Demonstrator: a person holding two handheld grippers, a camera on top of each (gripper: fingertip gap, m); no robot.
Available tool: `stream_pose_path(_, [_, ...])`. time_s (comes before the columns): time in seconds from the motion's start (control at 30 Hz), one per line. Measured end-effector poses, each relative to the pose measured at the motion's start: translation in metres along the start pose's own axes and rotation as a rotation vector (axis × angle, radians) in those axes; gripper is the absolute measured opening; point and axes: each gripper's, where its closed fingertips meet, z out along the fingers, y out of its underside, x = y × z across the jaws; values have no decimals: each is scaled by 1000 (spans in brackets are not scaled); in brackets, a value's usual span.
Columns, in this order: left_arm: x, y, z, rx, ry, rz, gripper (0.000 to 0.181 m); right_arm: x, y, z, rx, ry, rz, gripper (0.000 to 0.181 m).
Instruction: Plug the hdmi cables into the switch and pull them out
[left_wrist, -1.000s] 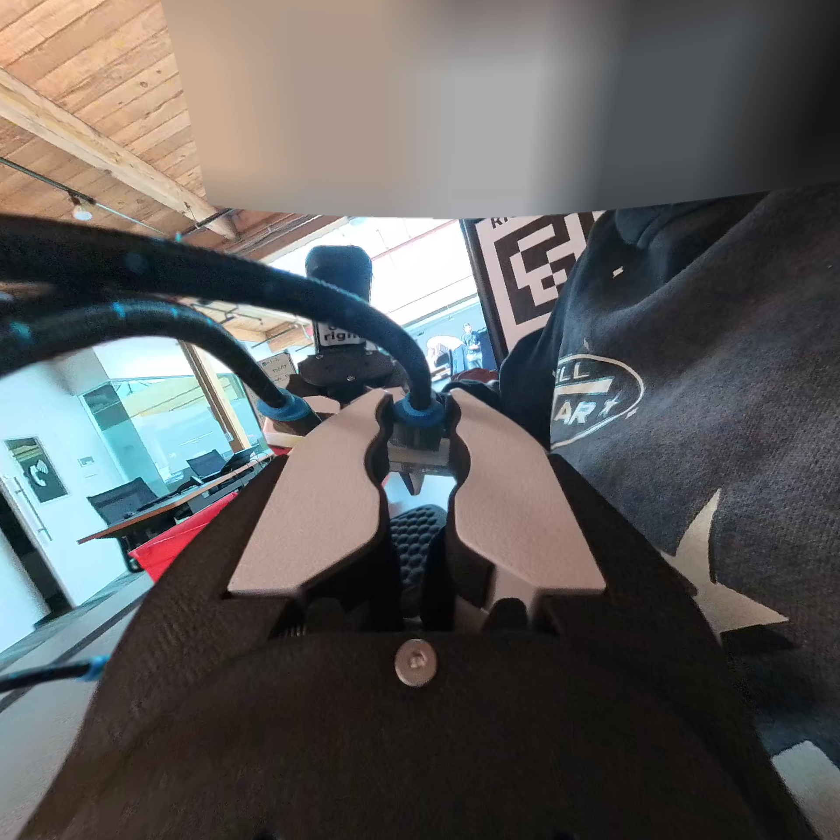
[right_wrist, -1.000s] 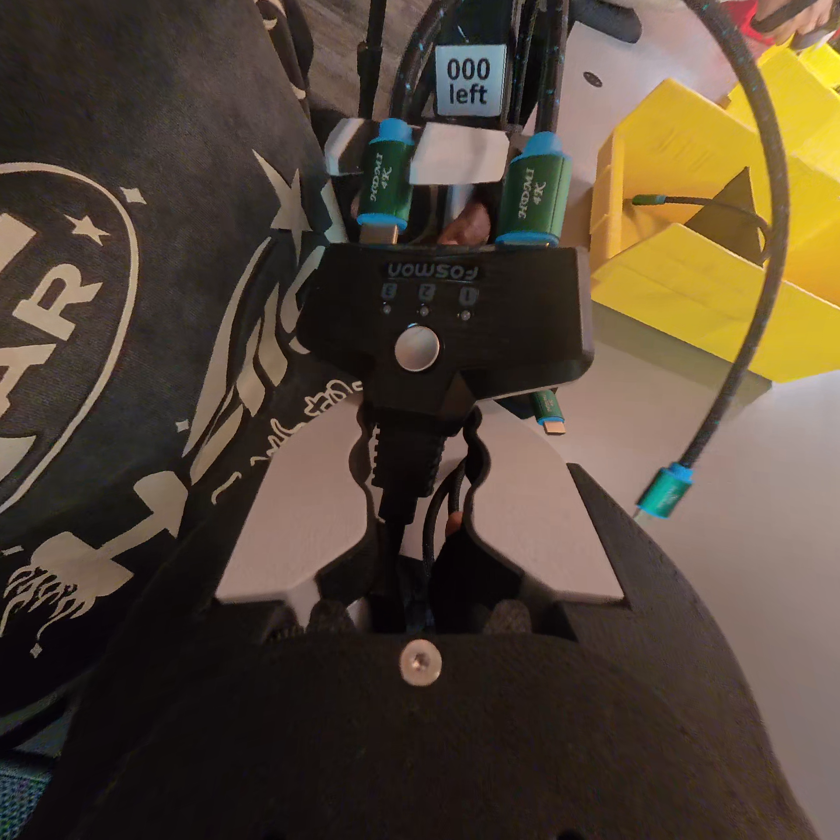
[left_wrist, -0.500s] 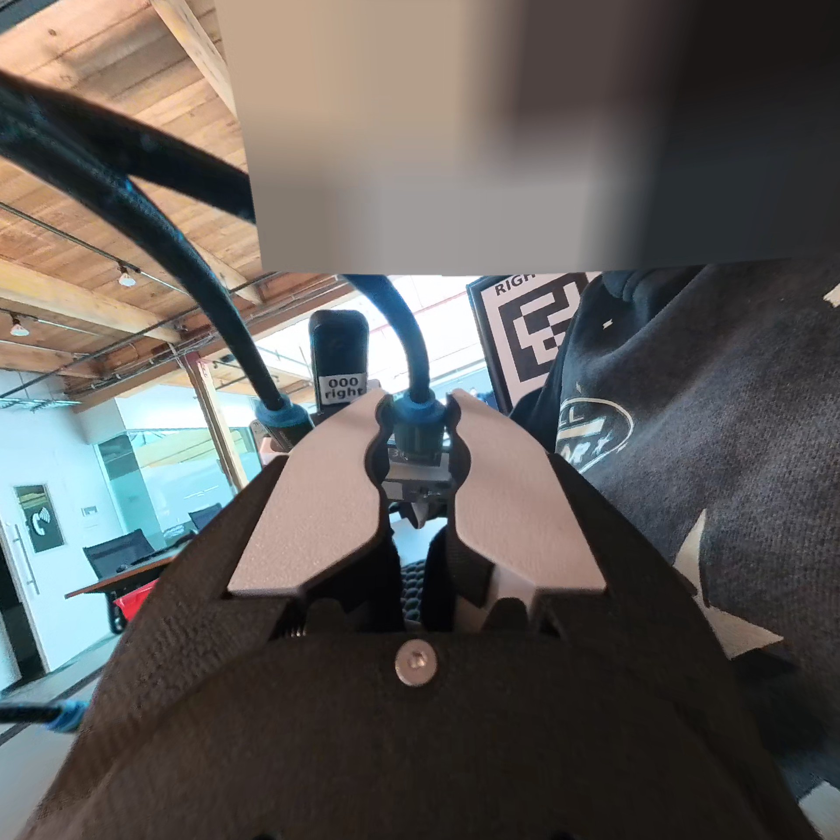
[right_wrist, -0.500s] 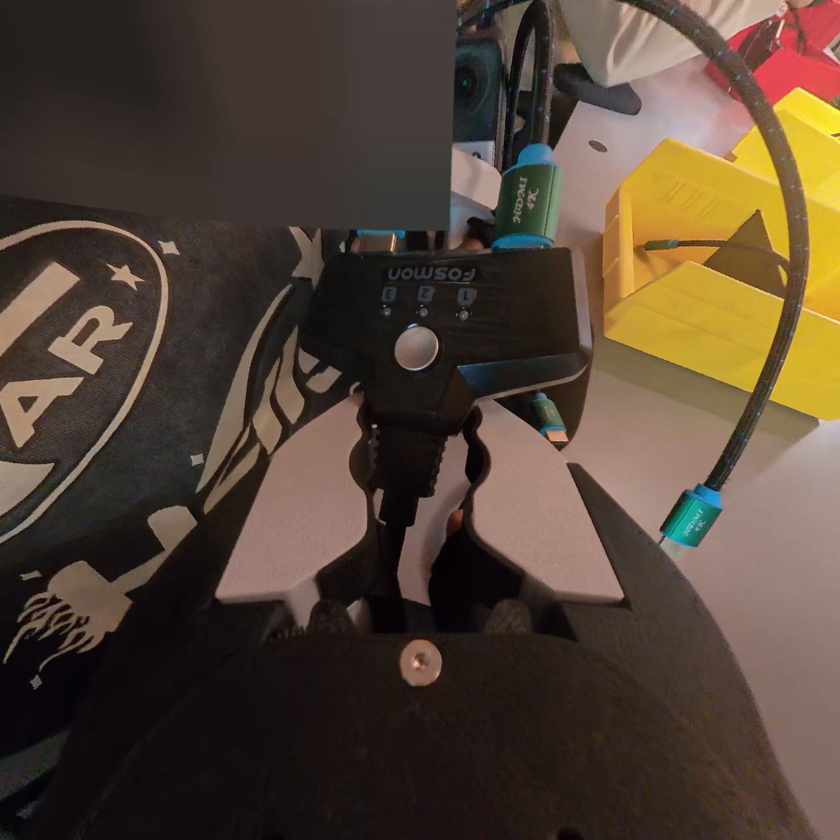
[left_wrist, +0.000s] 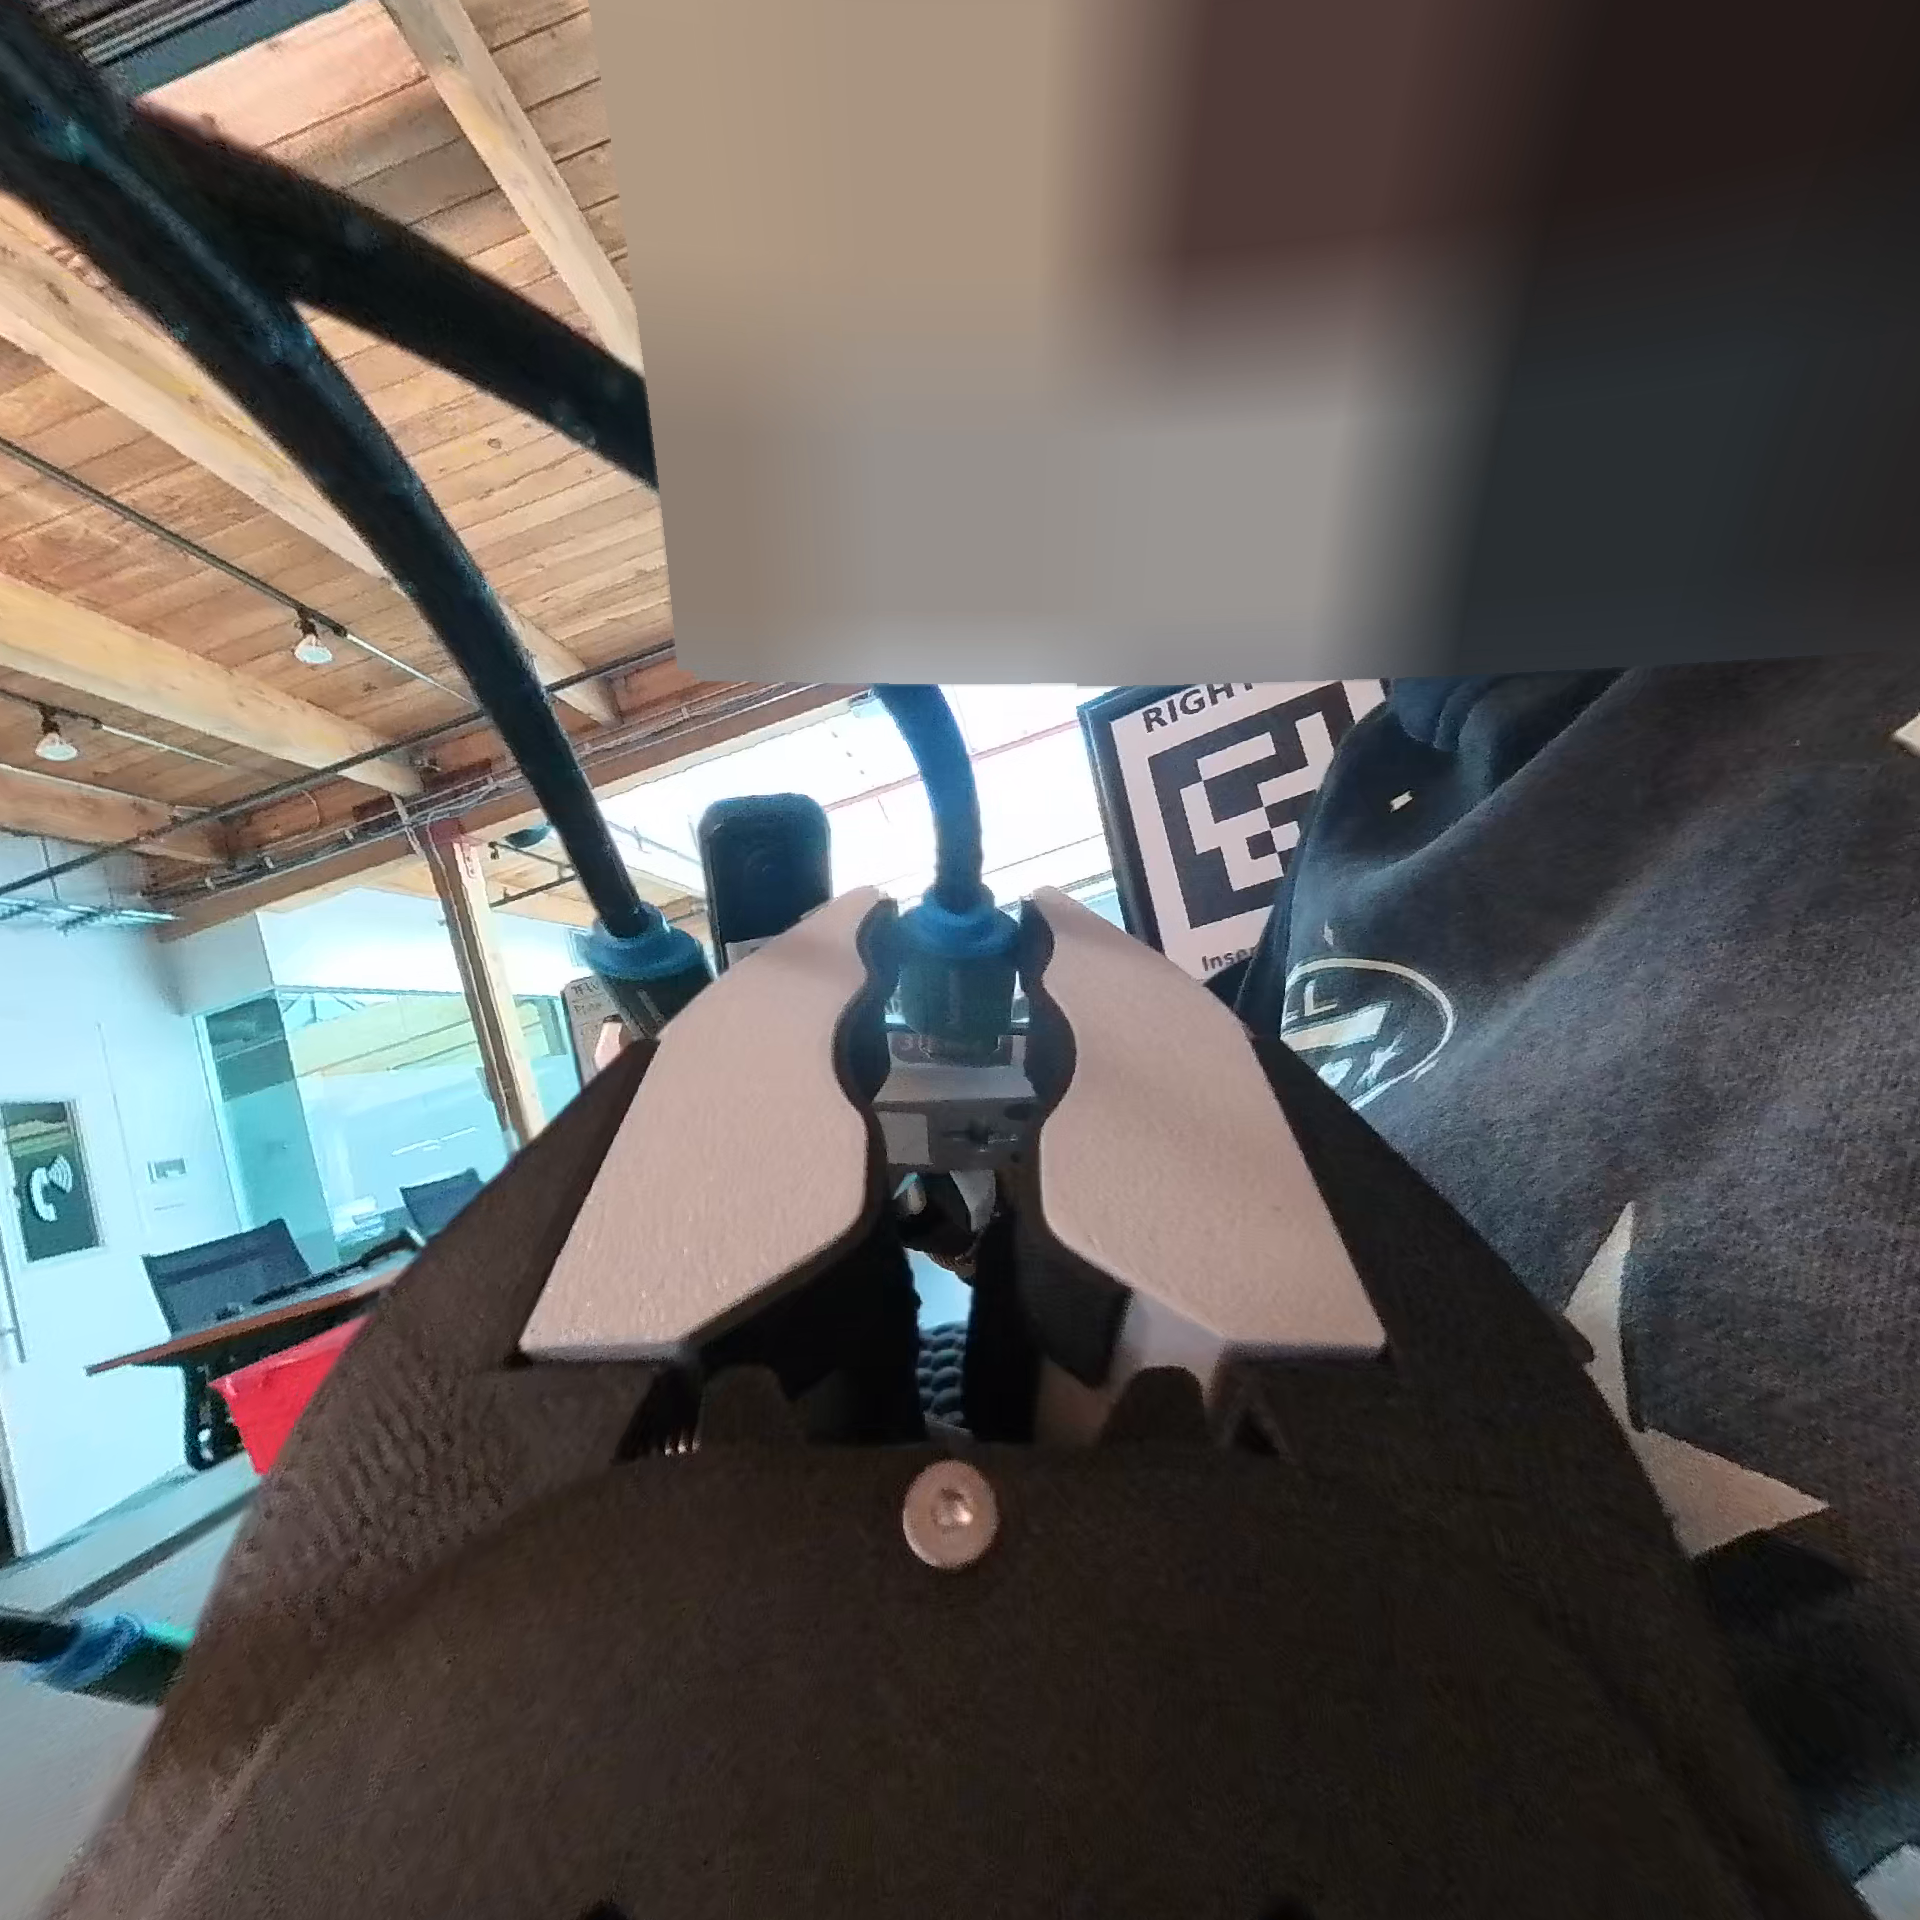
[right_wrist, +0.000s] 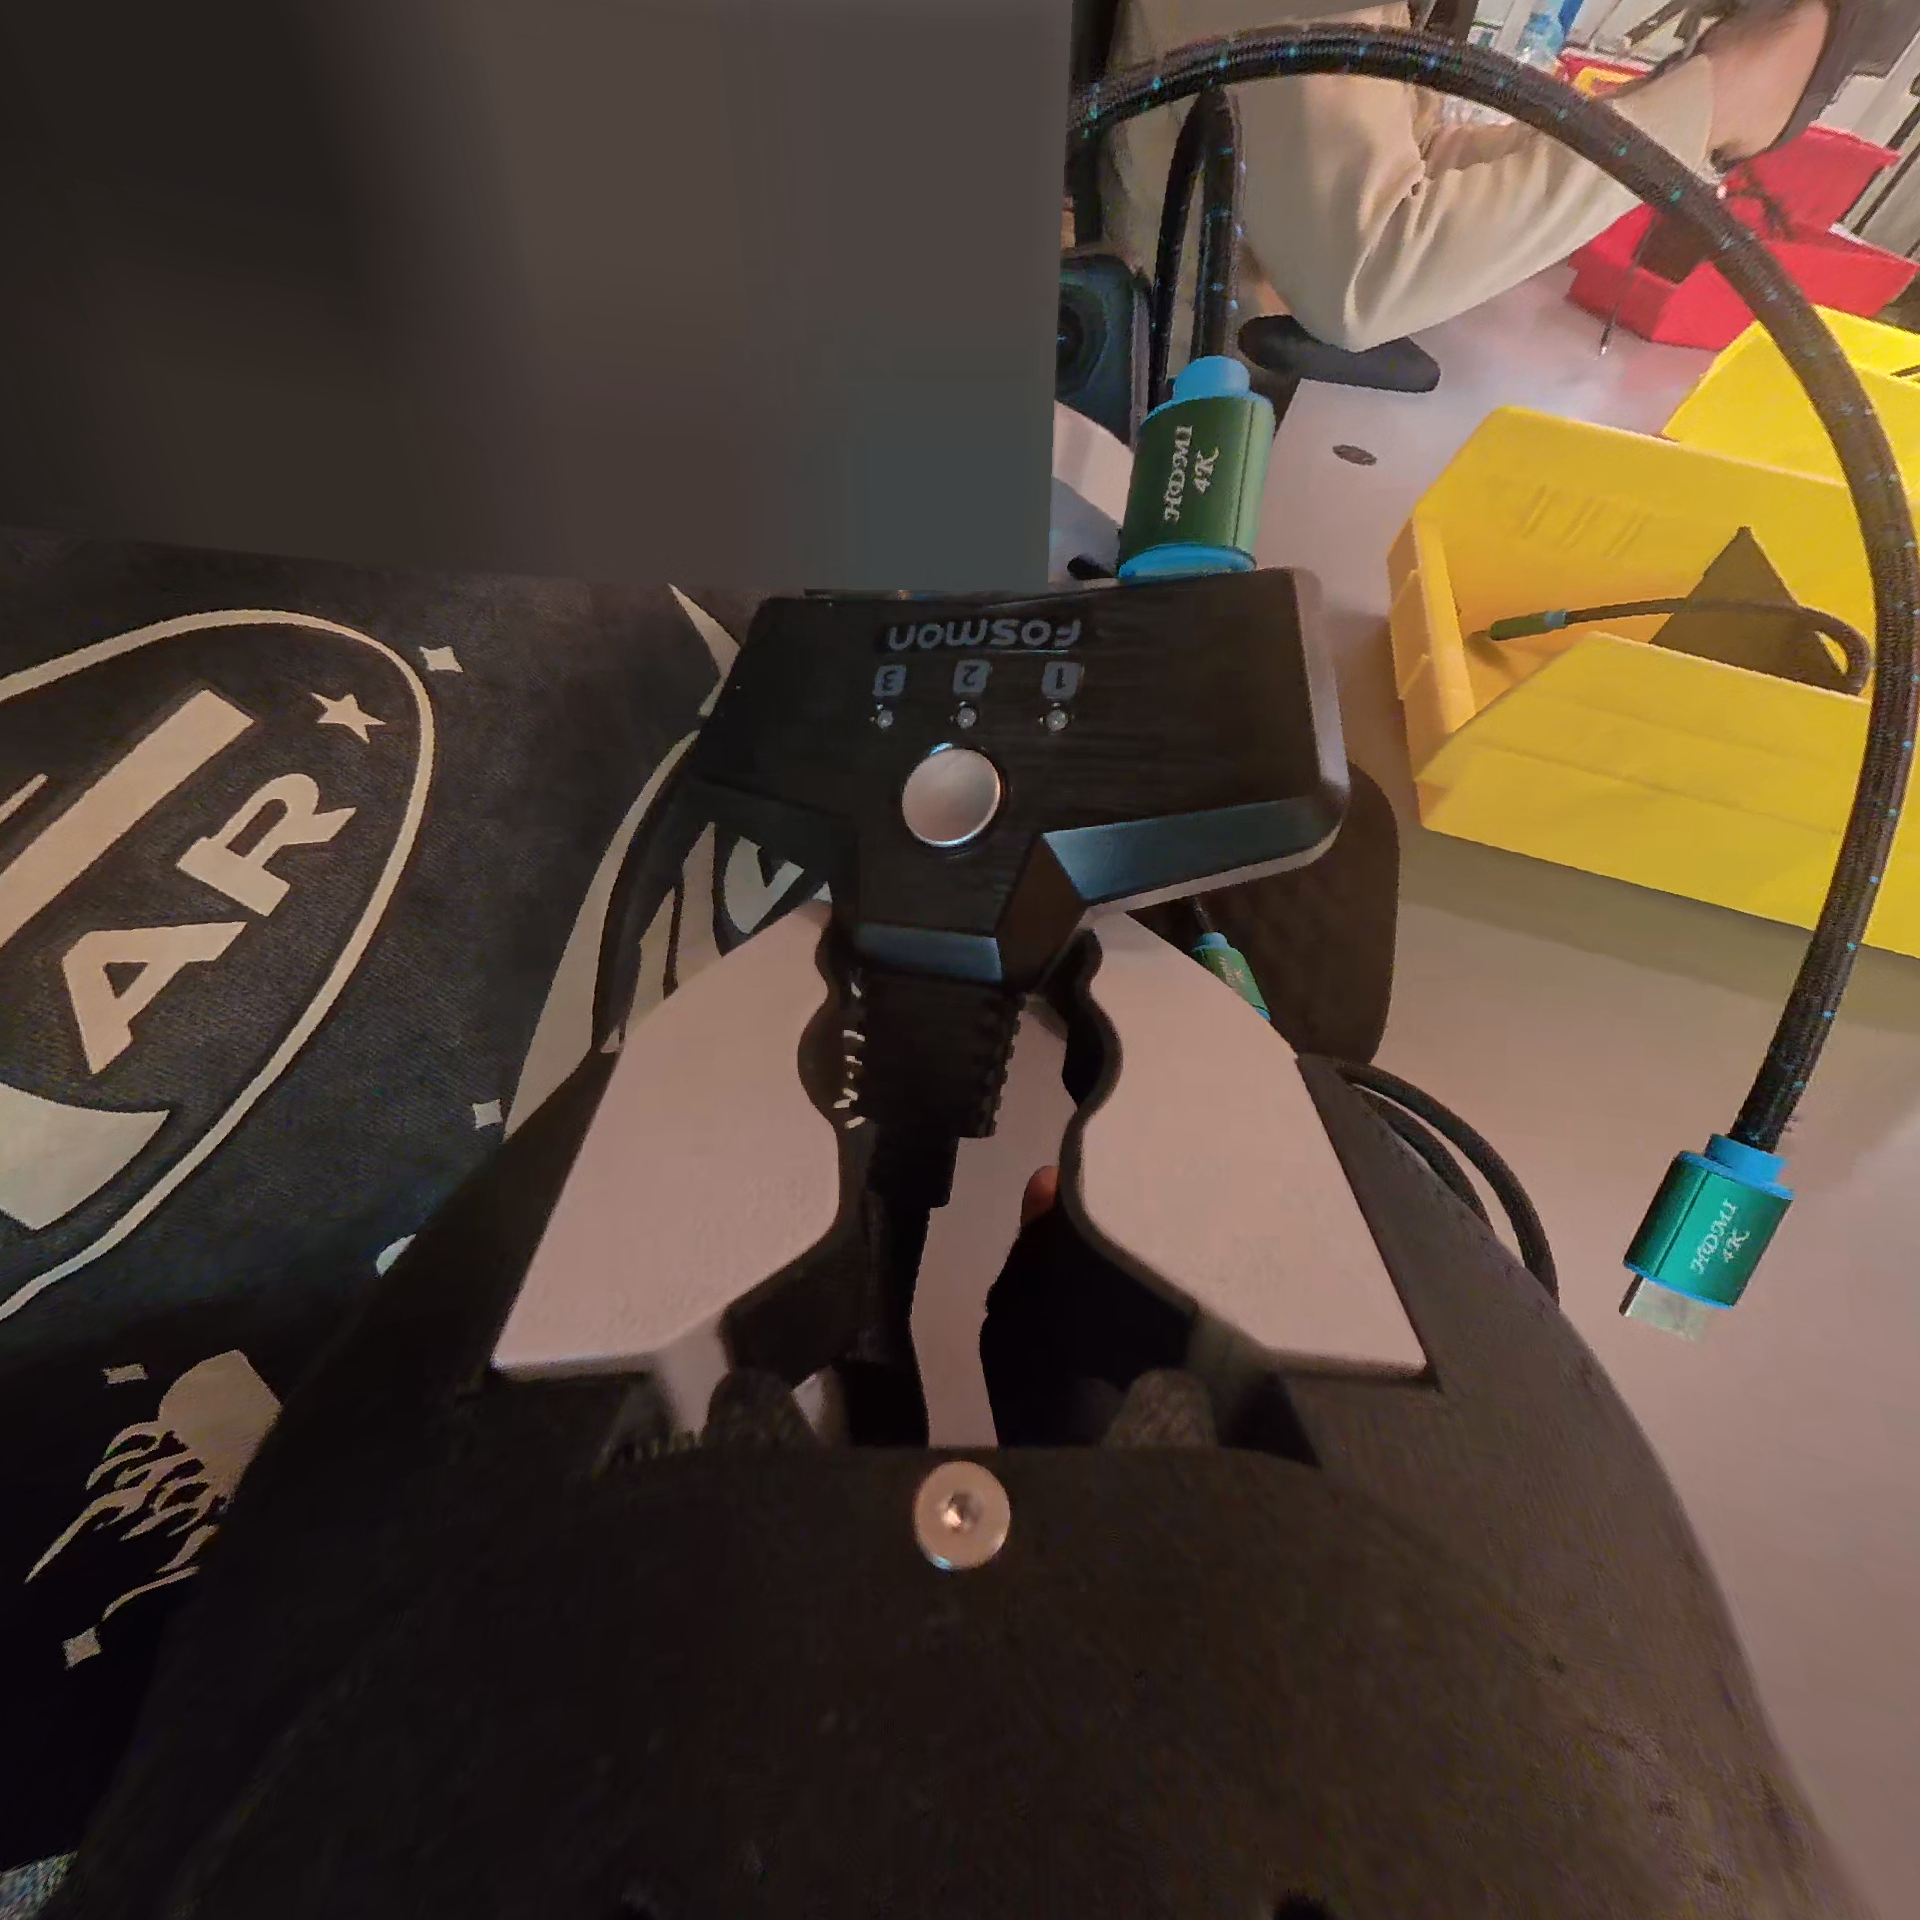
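My right gripper (right_wrist: 951, 1023) is clamped on the ribbed cable stub of the black HDMI switch (right_wrist: 1013, 748), holding it up in front of my dark sweatshirt (right_wrist: 260, 883). My left gripper (left_wrist: 951, 982) is closed around a green HDMI plug (left_wrist: 954, 977) seated at the switch's port face (left_wrist: 954, 1127). Another green plug (right_wrist: 1195, 488) sits in the switch's far edge, and a loose plug (right_wrist: 1704, 1236) dangles above the grey table (right_wrist: 1714, 1507), near the yellow bins (right_wrist: 1621, 727).

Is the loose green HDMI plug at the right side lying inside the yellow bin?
No, the loose green plug hangs free from its braided cable, nearer the camera than the yellow bin and outside it.
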Motion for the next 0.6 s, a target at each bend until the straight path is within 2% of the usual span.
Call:
stream_pose_path(0.2, [-6, 1, -2, 46, -61, -125, 22, 5, 3, 0, 2, 66, -11, 40])
stream_pose_path(0.4, [-6, -3, -4, 106, -69, -120, 22, 4, 3, 3, -18, 62, -6, 40])
stream_pose_path(0.6, [-3, -4, -3, 105, -51, -75, 21, 0, 2, 7, 29, 4, 41, 40])
